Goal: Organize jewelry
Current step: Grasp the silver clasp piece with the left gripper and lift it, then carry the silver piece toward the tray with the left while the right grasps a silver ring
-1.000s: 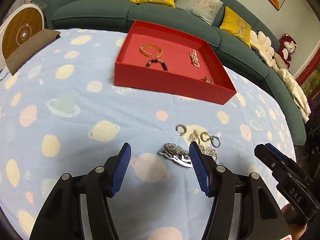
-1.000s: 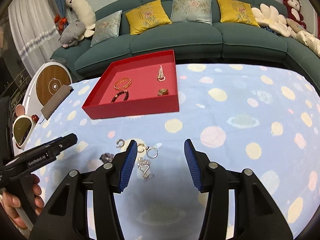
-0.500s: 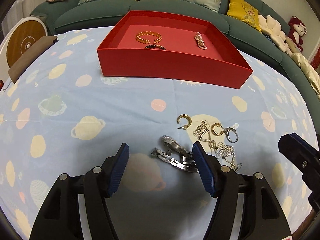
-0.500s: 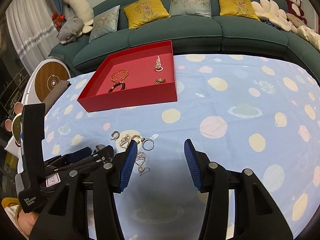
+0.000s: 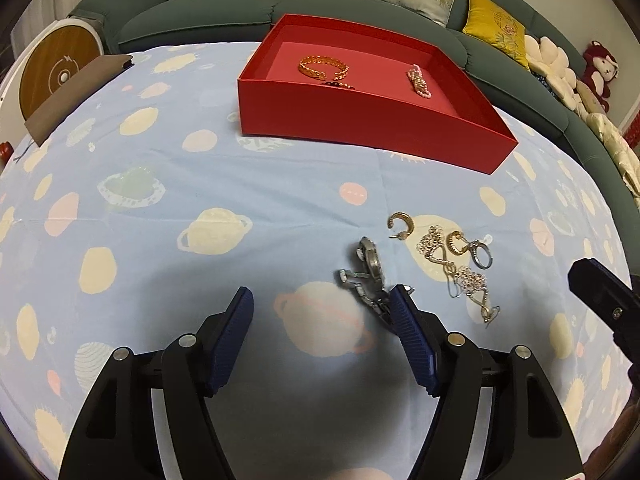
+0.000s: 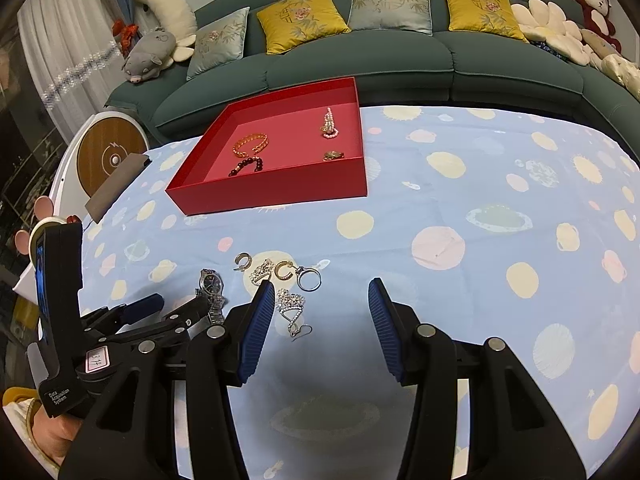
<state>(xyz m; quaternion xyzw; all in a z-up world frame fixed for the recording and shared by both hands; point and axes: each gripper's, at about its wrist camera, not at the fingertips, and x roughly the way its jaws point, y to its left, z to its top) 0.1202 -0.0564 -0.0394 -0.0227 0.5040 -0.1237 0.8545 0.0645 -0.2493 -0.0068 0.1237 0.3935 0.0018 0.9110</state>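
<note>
**Between my left fingers: a steel watch at the pad's edge**

On the table, my left gripper (image 5: pixel 320 312) sits low with its ribbed blue fingers (image 5: pixel 412 340) spread wide and gripping nothing. The tip of the right-hand pad lies against the link bracelet of a silver watch (image 5: pixel 370 270), whose round case stands tilted on the cloth; from my right wrist camera its dark dial (image 6: pixel 211 281) faces up. My right gripper (image 6: pixel 322 312) hovers beside it, equally parted and empty, black frame and silver bolts below the pads, its left pad just beside a sparkly crown-shaped earring (image 6: pixel 290 304) with a thin wire hook.

Just beyond lies a loose cluster: a gold half-hoop earring (image 5: pixel 401 222), a second gold hoop (image 5: pixel 457 243), a plain silver ring (image 5: pixel 482 254) and another glittering drop piece (image 5: pixel 430 240), some touching one another.

Farther back stands the red tray (image 5: pixel 360 116), a shallow, smooth-walled box with a pinker floor. Inside I see a gold chain bangle (image 5: pixel 323 67), a dark bead bracelet (image 6: pixel 246 166), a pale pink bead strand (image 5: pixel 419 81) and a small gold item (image 6: pixel 333 155) I cannot identify.

The tablecloth (image 5: pixel 160 208) is soft pale blue, printed with pastel planets. A green sofa (image 6: pixel 400 64) with yellow and grey cushions curves behind.
</note>
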